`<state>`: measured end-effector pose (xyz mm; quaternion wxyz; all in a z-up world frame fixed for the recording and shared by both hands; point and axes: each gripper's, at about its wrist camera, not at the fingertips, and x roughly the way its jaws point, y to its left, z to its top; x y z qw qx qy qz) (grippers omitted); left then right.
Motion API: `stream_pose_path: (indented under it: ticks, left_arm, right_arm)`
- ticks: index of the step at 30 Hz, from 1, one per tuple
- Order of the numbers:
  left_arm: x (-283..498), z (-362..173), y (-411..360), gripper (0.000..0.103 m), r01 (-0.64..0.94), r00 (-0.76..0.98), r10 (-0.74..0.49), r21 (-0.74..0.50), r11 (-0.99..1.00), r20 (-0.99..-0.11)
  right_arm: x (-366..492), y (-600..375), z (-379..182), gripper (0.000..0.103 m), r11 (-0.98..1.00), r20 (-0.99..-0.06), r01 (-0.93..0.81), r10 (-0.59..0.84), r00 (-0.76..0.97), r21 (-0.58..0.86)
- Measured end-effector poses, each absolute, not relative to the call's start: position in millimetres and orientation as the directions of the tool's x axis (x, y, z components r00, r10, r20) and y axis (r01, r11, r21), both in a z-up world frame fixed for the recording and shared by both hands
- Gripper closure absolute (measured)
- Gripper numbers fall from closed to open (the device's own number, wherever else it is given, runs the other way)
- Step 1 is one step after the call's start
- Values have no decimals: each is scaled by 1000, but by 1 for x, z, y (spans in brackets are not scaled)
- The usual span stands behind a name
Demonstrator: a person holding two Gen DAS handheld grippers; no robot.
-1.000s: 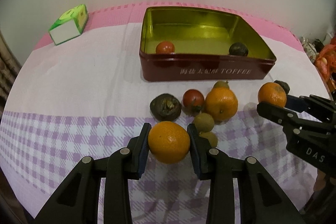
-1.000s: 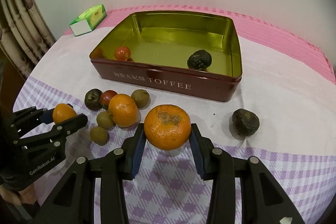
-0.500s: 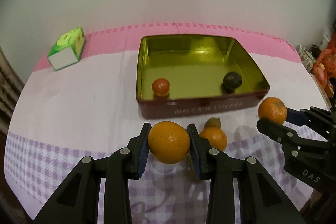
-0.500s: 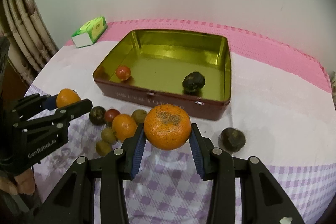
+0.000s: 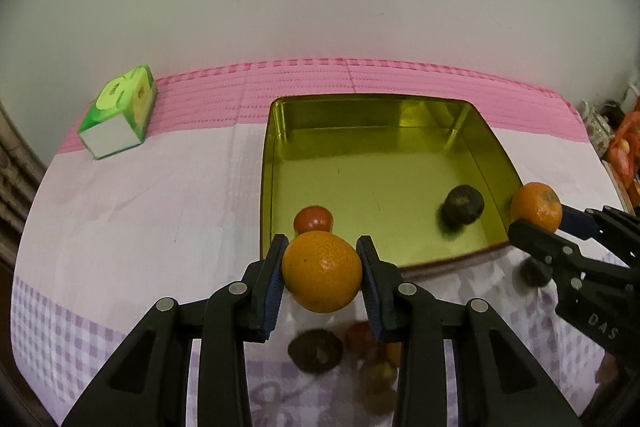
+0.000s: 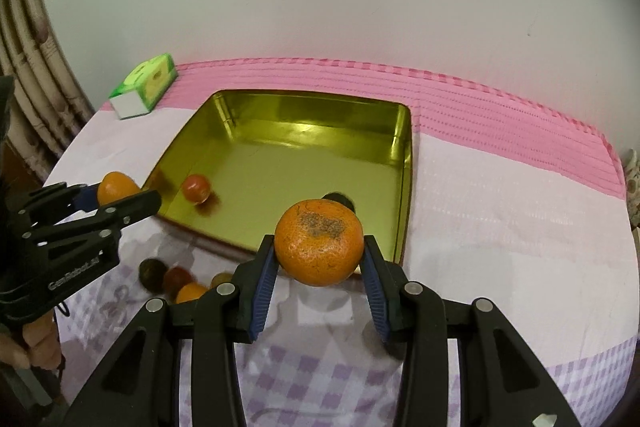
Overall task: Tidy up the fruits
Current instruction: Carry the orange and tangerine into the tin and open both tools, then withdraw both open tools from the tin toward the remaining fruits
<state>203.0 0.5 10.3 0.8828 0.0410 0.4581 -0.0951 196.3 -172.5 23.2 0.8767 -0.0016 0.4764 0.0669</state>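
My left gripper is shut on a smooth orange, held above the near edge of the gold-lined toffee tin. My right gripper is shut on an orange with a grey patch, held over the tin's near right corner. Inside the tin lie a small red fruit and a dark wrinkled fruit. Each gripper also shows in the other's view, the left and the right.
Several loose fruits lie on the checked cloth below the grippers, and one dark fruit lies right of the tin. A green tissue box stands at the back left. A wall is close behind the table.
Both grippers have risen and moved forward with their oranges, from over the loose fruit pile to the tin's near edge. The view now looks down into the tin.
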Motion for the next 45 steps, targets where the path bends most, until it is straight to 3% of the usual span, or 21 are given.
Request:
stream_pose_path:
  ticks: [30,45]
  left_arm:
    - [254,-29,-14,67,219,491,-115,-5,976,-864]
    - [253,-27,-17,66,201,511,-80,29,979,-856]
  right_arm:
    - [234,-182,-7,64,993,-873,-105,101,476,57]
    - [231,-177,-1,56,993,-865,-110,96,492,48]
